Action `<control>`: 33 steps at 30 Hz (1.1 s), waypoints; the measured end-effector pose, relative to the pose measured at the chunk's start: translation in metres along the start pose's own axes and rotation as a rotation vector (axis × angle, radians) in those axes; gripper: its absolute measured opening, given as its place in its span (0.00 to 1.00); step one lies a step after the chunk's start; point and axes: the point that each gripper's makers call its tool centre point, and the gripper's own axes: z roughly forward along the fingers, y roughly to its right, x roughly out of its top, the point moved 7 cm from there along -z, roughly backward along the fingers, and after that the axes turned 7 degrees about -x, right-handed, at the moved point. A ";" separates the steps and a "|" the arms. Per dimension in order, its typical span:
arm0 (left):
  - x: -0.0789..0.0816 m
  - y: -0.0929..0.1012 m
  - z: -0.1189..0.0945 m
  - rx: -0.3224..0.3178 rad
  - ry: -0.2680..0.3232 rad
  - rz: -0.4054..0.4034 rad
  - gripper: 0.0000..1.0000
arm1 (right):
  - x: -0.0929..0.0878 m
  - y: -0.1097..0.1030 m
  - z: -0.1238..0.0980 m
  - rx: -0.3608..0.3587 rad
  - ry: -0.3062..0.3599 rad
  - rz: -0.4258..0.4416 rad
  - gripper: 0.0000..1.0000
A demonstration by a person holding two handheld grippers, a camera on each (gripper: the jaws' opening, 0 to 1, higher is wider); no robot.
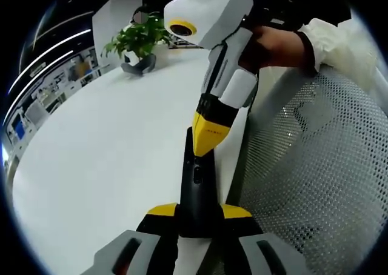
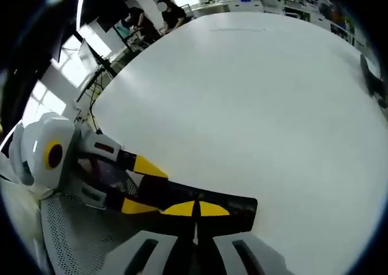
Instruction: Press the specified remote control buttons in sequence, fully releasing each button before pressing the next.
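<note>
Left gripper [image 1: 197, 217]: jaws closed on the near end of the remote control [image 1: 197, 184], gripping it from both sides.
Right gripper [image 1: 209, 145]: jaws pinched together, yellow tips pressed down onto the remote's face.
Hand [image 1: 273, 45]: wrapped around the right gripper's handle, white sleeve [image 1: 336, 45] at the wrist.

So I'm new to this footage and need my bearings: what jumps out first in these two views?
The black remote at the white table's edge, clamped at its near end by the left claw. The right claw comes down from above with its shut yellow tips on the remote's face. Behind, a potted plant stands at the table's far end, and a mesh chair sits beside the table.
</note>
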 end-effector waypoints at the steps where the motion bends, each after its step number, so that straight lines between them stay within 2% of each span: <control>1: 0.000 0.000 0.000 0.000 0.000 0.000 0.24 | 0.000 0.000 0.000 0.001 0.000 0.004 0.00; 7: 0.000 0.000 0.000 0.000 0.000 0.002 0.24 | -0.001 0.000 0.000 0.007 0.006 0.000 0.00; 20: 0.000 0.001 -0.001 0.004 -0.004 0.013 0.24 | -0.001 0.004 0.001 0.032 0.010 0.084 0.00; 33: 0.001 0.000 -0.001 0.003 -0.008 0.015 0.25 | -0.001 0.004 0.000 0.032 0.007 0.096 0.00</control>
